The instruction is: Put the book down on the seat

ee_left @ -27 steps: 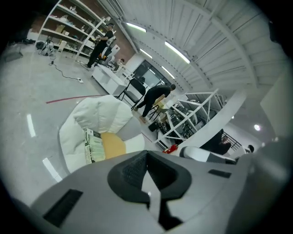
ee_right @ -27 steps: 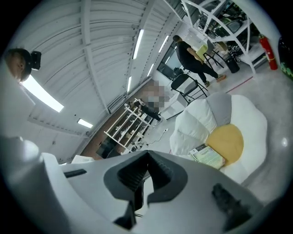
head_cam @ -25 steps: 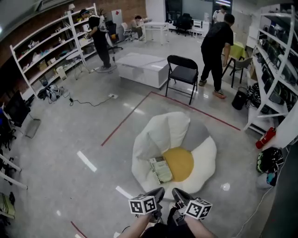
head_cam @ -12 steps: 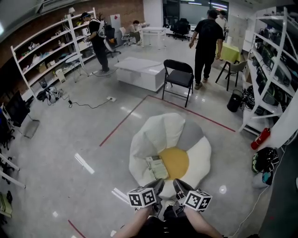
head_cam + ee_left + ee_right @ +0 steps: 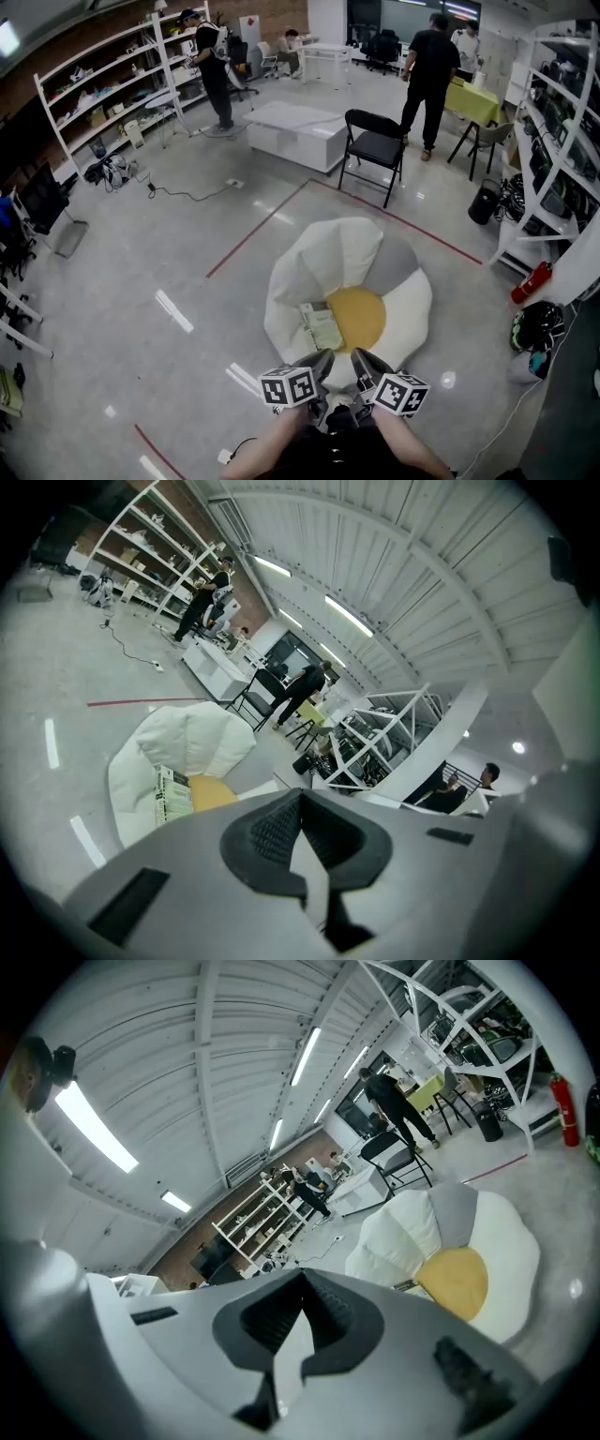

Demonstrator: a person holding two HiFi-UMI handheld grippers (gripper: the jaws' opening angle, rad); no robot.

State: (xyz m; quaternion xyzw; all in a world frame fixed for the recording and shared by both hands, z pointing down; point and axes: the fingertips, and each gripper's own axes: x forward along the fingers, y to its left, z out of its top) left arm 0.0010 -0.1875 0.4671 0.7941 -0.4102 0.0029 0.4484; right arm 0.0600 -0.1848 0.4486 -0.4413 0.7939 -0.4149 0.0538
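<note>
A white, flower-shaped beanbag seat (image 5: pixel 314 267) with a yellow centre lies on the floor ahead. The book (image 5: pixel 322 327), pale with green print, rests flat on the seat at the left edge of the yellow centre, with nothing touching it. My left gripper (image 5: pixel 322 360) and right gripper (image 5: pixel 358 359) hang side by side just short of the seat's near edge, both shut and empty. In the left gripper view the jaws (image 5: pixel 300 797) meet, with the book (image 5: pixel 172 792) beyond them at the left. In the right gripper view the jaws (image 5: pixel 302 1277) are together too, and the seat (image 5: pixel 506 1232) lies to the right.
A black folding chair (image 5: pixel 373 150) and a low white table (image 5: pixel 298 134) stand beyond the seat. Red tape lines (image 5: pixel 251 241) cross the floor. Shelving (image 5: pixel 558 150) and a red fire extinguisher (image 5: pixel 532 281) are at the right. People (image 5: pixel 429 66) stand at the back.
Both grippers have risen a little, still shut and side by side. The book lies unmoved on the seat. The person in black beside the chair has walked farther back.
</note>
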